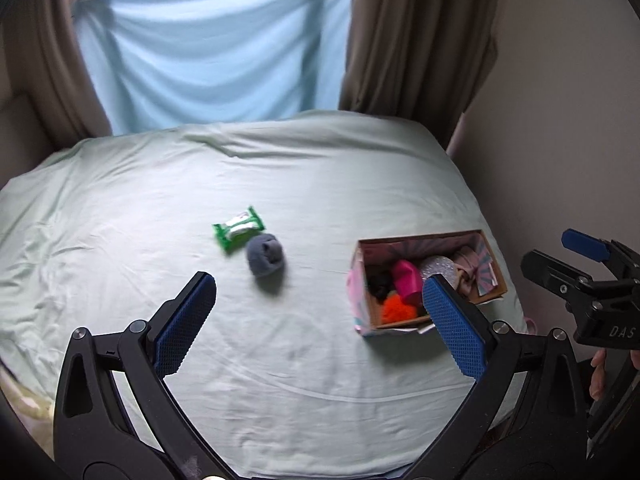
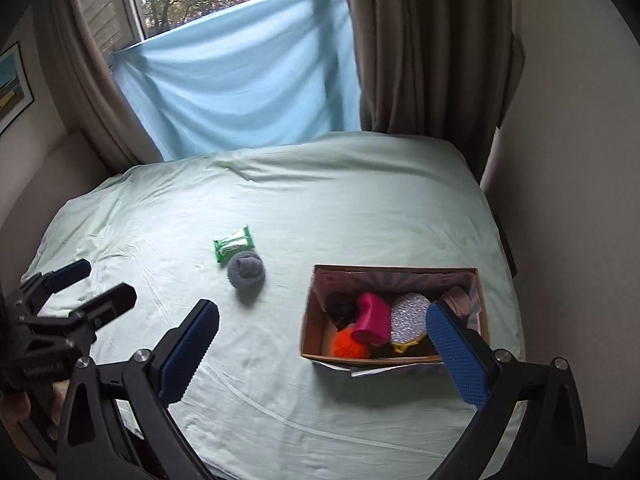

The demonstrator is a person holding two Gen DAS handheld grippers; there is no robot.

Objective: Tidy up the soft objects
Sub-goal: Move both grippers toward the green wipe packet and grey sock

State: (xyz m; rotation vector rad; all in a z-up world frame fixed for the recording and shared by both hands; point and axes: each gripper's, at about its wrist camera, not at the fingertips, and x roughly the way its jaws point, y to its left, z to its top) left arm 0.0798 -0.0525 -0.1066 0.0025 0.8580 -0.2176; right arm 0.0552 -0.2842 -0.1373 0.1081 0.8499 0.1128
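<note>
A grey rolled sock ball (image 1: 265, 256) lies mid-bed next to a green wipes packet (image 1: 239, 229); both also show in the right wrist view, the sock ball (image 2: 246, 270) and the packet (image 2: 234, 243). An open cardboard box (image 1: 490, 248) on the right holds an orange pom-pom (image 1: 396, 307), a pink item (image 1: 407, 276), a silvery sponge (image 2: 409, 318) and other soft things. My left gripper (image 1: 318, 312) is open and empty above the near bed. My right gripper (image 2: 322, 340) is open and empty, its right finger over the box (image 2: 316, 280).
The bed has a pale green sheet (image 1: 200, 168). A blue cloth (image 1: 208, 52) hangs over the window, brown curtains (image 1: 416, 40) on both sides. A wall stands right of the bed. The other gripper shows at each view's edge.
</note>
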